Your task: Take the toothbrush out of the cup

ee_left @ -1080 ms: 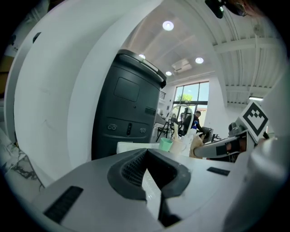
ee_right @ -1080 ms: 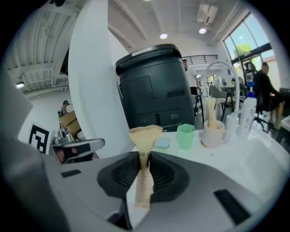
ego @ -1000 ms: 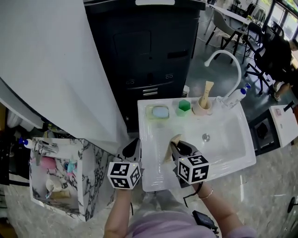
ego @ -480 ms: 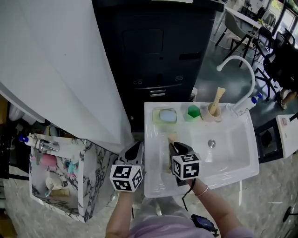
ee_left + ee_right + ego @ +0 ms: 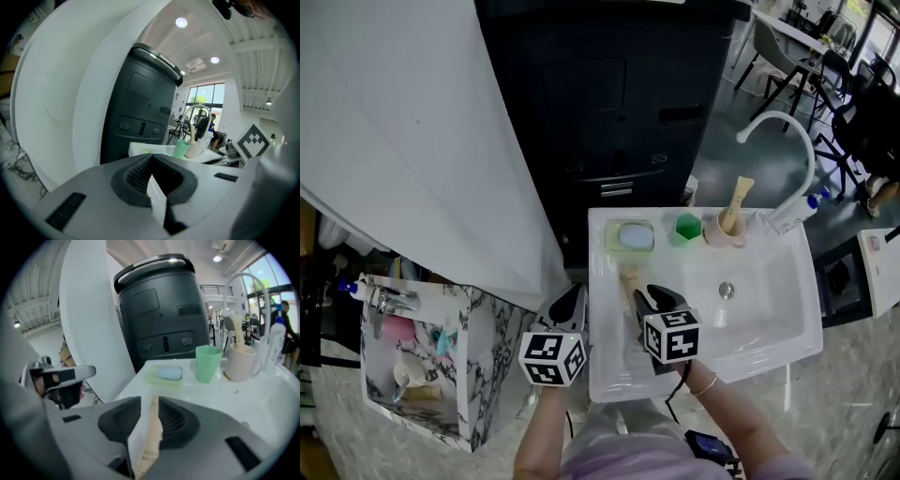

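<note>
A beige cup [image 5: 719, 230] [image 5: 240, 363] stands at the back rim of the white sink [image 5: 769, 300], with a wooden toothbrush [image 5: 737, 199] [image 5: 238, 336] upright in it. My right gripper [image 5: 639, 295] [image 5: 150, 401] hovers over the sink's front left. A tan toothbrush package [image 5: 630, 281] [image 5: 149, 437] stands between its jaws, which are opening. The package leans on the right pad, and a gap shows at the left pad. My left gripper [image 5: 570, 298] [image 5: 151, 159] is shut and empty, just left of the sink.
A green cup [image 5: 688, 226] [image 5: 207, 363] and a soap dish [image 5: 632, 235] [image 5: 168, 373] sit left of the beige cup. A white faucet [image 5: 783, 127] and a bottle [image 5: 795, 211] are to its right. A black bin [image 5: 609, 84] stands behind, and a marble cabinet [image 5: 412, 356] is at the left.
My right gripper has come down and shifted left over the sink with the package. The left gripper has hardly moved.
</note>
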`<state>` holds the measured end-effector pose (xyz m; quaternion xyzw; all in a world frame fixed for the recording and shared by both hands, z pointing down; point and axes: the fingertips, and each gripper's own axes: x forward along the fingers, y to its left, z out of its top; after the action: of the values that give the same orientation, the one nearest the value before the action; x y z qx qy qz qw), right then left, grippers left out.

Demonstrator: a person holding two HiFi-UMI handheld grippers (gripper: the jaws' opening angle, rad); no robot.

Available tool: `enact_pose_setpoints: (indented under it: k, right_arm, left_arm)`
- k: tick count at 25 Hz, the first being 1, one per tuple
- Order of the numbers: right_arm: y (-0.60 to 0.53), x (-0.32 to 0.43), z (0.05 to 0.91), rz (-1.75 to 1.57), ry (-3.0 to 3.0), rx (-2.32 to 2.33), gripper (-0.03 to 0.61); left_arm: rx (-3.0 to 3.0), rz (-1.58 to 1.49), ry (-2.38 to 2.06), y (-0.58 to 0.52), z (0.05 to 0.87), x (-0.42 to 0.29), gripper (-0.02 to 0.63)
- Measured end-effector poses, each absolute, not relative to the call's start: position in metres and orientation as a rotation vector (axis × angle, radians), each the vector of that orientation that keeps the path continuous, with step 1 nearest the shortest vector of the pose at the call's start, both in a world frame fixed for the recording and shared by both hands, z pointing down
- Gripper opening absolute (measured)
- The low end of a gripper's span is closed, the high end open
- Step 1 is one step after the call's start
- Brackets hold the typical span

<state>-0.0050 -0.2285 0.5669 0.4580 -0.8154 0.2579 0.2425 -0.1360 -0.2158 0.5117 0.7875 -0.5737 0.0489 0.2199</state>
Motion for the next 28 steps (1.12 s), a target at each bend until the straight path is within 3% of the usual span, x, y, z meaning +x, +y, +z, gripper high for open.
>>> enact_pose_setpoints:
  k: [15,28]
  right_arm:
    - [-0.302,0.174,0.441,0.533,-2.178,1.873,0.152]
    - [-0.389,0.212,0.45,0.461,-2.092,1.867,0.189]
  left_arm:
    - [2.409,0.113,-1.384,-0.25,0.469,-0.032,0.0]
    - [2.414,0.164,-1.33,-0.287,0.486,0.007,0.0]
